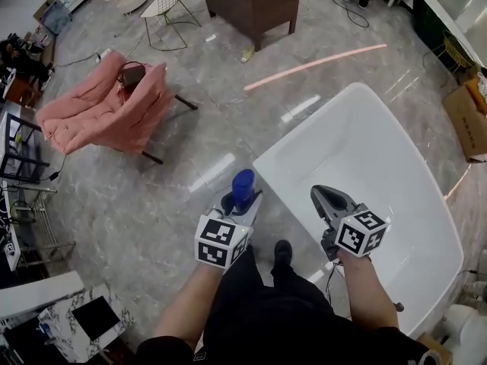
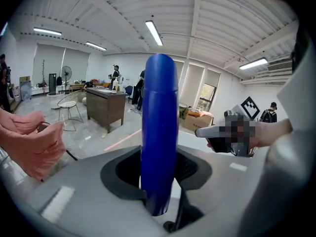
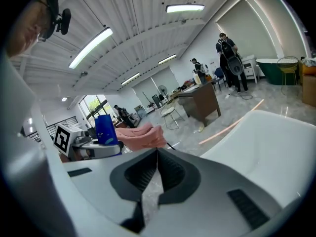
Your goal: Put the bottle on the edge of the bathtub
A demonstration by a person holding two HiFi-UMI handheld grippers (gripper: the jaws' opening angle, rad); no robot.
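Observation:
A blue bottle [image 1: 243, 188] stands upright between the jaws of my left gripper [image 1: 237, 201], which is shut on it. In the left gripper view the blue bottle [image 2: 159, 132] fills the middle and rises well above the jaws. The white bathtub [image 1: 358, 128] lies to the right, its near corner rim just right of the bottle. My right gripper [image 1: 329, 198] hovers over the tub's near rim with its jaws shut and nothing between them. In the right gripper view the bottle [image 3: 105, 129] and the left gripper show at the left, the bathtub [image 3: 266, 137] at the right.
A pink armchair [image 1: 106, 109] stands to the left on the marble floor. A dark wooden desk [image 1: 255, 2] and a wire chair [image 1: 171, 6] are farther off. A cardboard box [image 1: 466, 120] sits beyond the tub. White shelving [image 1: 53, 310] is at lower left. People stand in the background.

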